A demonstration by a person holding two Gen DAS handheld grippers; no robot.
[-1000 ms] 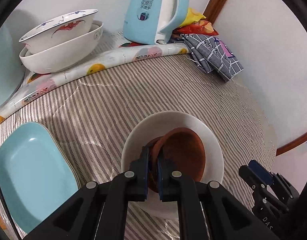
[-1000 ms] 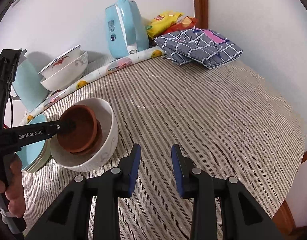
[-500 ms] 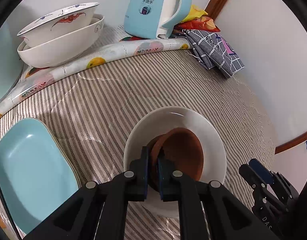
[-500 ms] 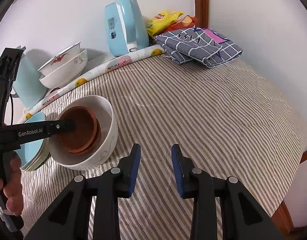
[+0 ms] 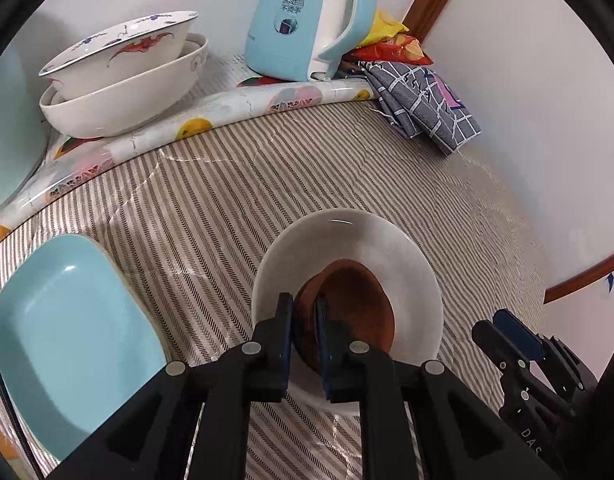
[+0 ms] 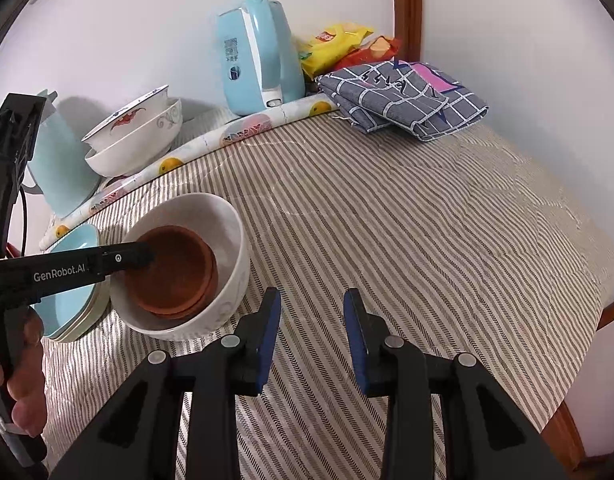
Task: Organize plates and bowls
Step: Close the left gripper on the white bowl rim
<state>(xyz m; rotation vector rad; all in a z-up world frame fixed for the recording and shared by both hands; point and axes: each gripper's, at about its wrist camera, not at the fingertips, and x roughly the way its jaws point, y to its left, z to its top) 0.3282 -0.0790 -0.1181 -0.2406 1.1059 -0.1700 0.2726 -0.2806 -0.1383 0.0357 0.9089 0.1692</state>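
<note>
At the near edge of the striped tablecloth (image 6: 387, 220) the right gripper (image 6: 311, 334) hangs spread and empty, while left of it the left gripper (image 5: 305, 322) pinches the rim of the brown bowl (image 5: 357, 312) nested in the white bowl (image 5: 407, 256), stacked bowls (image 5: 123, 76) beyond

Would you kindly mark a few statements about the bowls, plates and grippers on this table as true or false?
1. The left gripper is shut on the brown bowl. True.
2. The brown bowl sits inside the white bowl. True.
3. The right gripper holds a plate. False: it is open and holds nothing.
4. The blue plate is stacked on the kettle. False: it lies on the table beside the white bowl.
</note>
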